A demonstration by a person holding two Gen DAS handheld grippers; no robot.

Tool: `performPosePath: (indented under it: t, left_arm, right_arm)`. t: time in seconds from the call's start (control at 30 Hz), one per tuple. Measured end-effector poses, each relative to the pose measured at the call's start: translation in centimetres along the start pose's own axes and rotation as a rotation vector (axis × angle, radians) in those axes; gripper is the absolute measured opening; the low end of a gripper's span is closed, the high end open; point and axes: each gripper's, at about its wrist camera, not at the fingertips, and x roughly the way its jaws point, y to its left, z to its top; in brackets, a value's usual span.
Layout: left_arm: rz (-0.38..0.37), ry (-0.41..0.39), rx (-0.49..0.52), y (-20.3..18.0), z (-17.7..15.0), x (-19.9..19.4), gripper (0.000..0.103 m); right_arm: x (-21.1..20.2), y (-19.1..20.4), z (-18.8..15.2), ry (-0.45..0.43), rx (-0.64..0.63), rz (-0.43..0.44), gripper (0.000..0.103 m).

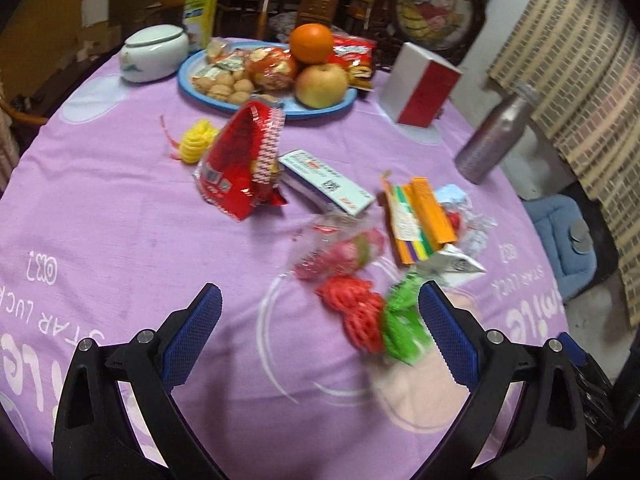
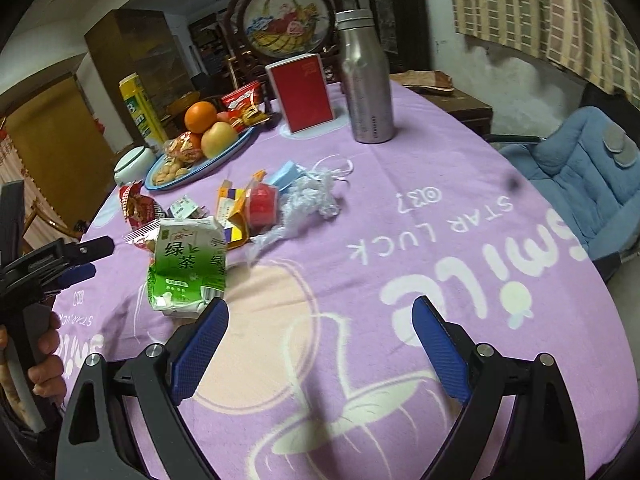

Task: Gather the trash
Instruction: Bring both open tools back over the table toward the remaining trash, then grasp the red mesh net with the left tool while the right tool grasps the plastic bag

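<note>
Trash lies on the purple tablecloth (image 1: 100, 208). In the left wrist view I see a red snack bag (image 1: 240, 168), a white and blue flat box (image 1: 328, 184), an orange striped carton (image 1: 416, 220), a clear wrapper (image 1: 340, 252) and a red and green wrapper (image 1: 376, 320). My left gripper (image 1: 320, 308) is open and empty, just short of that wrapper. In the right wrist view a crushed green tea carton (image 2: 188, 268) lies by the left fingertip of my right gripper (image 2: 320, 316), which is open and empty. A red cup (image 2: 262, 206) and crumpled plastic (image 2: 308, 200) lie beyond. The left gripper (image 2: 80, 260) shows at the left.
A blue plate (image 1: 332, 110) holds fruit and snacks at the back, with a white lidded jar (image 1: 154, 54) beside it. A red and white box (image 1: 420, 84) and a metal bottle (image 2: 366, 80) stand at the far side. A blue cushioned chair (image 2: 576, 176) is to the right.
</note>
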Motion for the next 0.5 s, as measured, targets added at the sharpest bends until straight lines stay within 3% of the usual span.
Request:
performPosePath:
  t: [0.27, 0.5]
  left_arm:
    - [0.035, 0.127, -0.008, 0.3, -0.4, 4.0, 0.095]
    - [0.081, 0.166, -0.072, 1.7, -0.5, 5.1, 0.095]
  right_arm:
    - [1.1, -0.7, -0.5, 0.024, 0.033, 0.032, 0.092]
    - [1.6, -1.8, -1.3, 0.037, 0.068, 0.041, 0.093]
